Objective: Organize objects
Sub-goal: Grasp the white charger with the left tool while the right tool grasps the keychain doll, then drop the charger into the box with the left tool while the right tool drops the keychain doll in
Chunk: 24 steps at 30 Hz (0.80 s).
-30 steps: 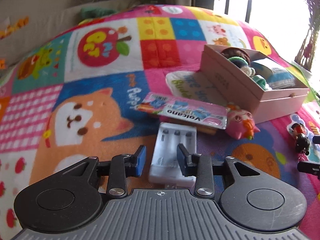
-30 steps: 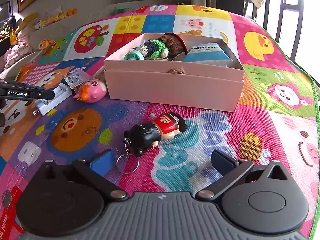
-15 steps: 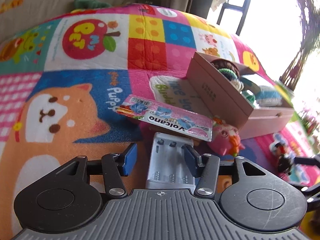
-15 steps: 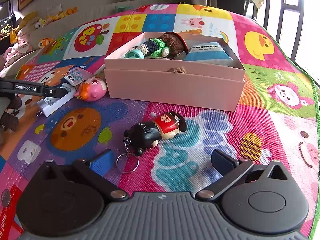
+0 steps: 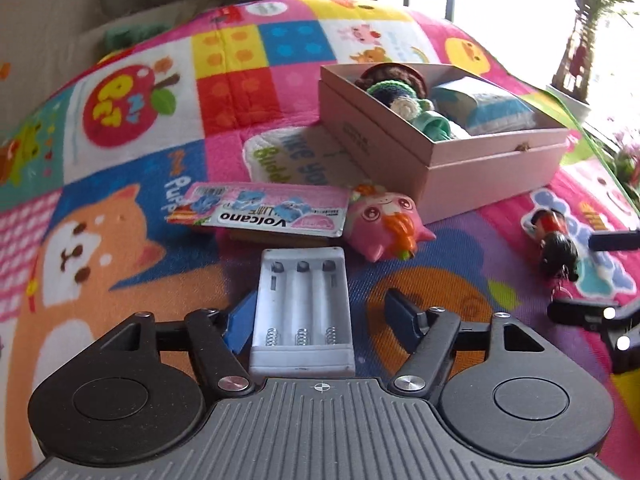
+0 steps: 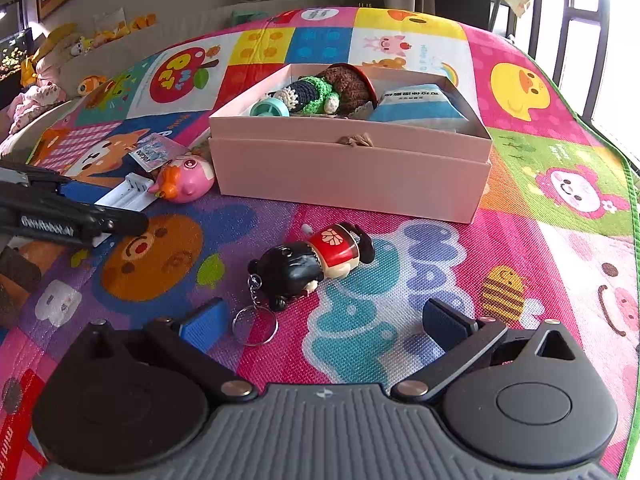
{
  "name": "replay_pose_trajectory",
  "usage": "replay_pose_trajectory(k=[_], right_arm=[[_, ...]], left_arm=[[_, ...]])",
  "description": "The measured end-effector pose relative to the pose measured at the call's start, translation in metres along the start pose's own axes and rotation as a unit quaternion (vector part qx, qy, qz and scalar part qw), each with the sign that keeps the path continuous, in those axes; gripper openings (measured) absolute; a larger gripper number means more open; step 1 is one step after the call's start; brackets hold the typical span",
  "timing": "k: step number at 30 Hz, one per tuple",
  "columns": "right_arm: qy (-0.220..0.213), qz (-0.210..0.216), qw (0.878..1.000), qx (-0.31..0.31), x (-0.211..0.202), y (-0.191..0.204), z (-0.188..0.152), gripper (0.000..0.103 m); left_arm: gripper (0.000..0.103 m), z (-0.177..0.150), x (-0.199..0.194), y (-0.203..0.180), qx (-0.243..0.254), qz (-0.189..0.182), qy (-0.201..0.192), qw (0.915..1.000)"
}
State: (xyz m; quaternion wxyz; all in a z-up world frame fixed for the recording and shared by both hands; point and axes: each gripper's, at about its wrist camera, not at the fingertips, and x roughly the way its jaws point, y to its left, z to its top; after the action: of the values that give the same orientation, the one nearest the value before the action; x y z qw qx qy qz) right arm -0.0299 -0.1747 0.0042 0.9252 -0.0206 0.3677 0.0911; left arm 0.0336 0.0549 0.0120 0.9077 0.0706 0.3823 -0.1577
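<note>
On the patchwork play mat [image 6: 520, 184], the pink box [image 6: 352, 168] was the biggest thing, open at the top and holding a crocheted doll [image 6: 316, 92], a teal round piece [image 6: 269, 110] and a blue-and-white packet [image 6: 420, 106].

Nearer the cameras, the left gripper [image 5: 320, 312] stood with its jaws spread wider than the white battery holder [image 5: 302, 304] lying between them. The blue left pad [image 5: 242, 320] sat just beside, perhaps touching, the holder's left edge, while the dark right finger [image 5: 404, 314] was clear of it, so nothing was clamped. The holder's three slots were bare, springs at the near end.

Just beyond the holder lay a pink Volcano blister card [image 5: 268, 210] resting on a brown flat piece whose kind I could not tell. To the card's right, a pink cartoon toy [image 5: 384, 220] sat close against the box's front wall, lying between the holder and the box.

The right gripper [image 6: 324, 324] hung wide apart over the mat, holding nothing. A doll keychain [image 6: 316, 260] in red and black lay just ahead of its fingers, with its metal ring [image 6: 255, 326] near the blue left pad [image 6: 204, 326]. The keychain lay in front of the box, apart from it.
</note>
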Motion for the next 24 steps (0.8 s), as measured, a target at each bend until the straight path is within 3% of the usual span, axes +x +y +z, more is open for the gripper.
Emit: replay_pose_trajectory(k=[6,10,12,16,21,24], right_arm=[[0.002,0.014,1.000,-0.026,0.003,0.003,0.005,0.103],[-0.001,0.031,0.998,-0.046,0.011,0.006,0.013,0.102],[-0.002,0.038,0.998,-0.045,0.014,0.006,0.017,0.095],[-0.006,0.045,0.997,-0.061,0.011,0.011,0.023,0.066],[-0.029,0.045,0.996,-0.069,-0.018,0.014,0.024,0.066],[-0.048,0.048,0.996,-0.050,-0.045,0.005,0.027,0.066]], left_arm=[[0.072,0.000,-0.002,0.002,-0.012,0.006,0.004,0.9999],[0.062,-0.004,-0.007,0.004,-0.022,0.011,0.003,0.9997],[0.053,-0.007,-0.011,0.006,-0.030,0.018,-0.001,0.9994],[0.053,-0.018,-0.023,0.009,-0.048,0.006,-0.009,0.9988],[0.052,-0.039,-0.044,0.009,-0.049,-0.007,-0.017,0.9986],[0.052,-0.040,-0.059,0.010,-0.072,-0.041,-0.019,0.9964]])
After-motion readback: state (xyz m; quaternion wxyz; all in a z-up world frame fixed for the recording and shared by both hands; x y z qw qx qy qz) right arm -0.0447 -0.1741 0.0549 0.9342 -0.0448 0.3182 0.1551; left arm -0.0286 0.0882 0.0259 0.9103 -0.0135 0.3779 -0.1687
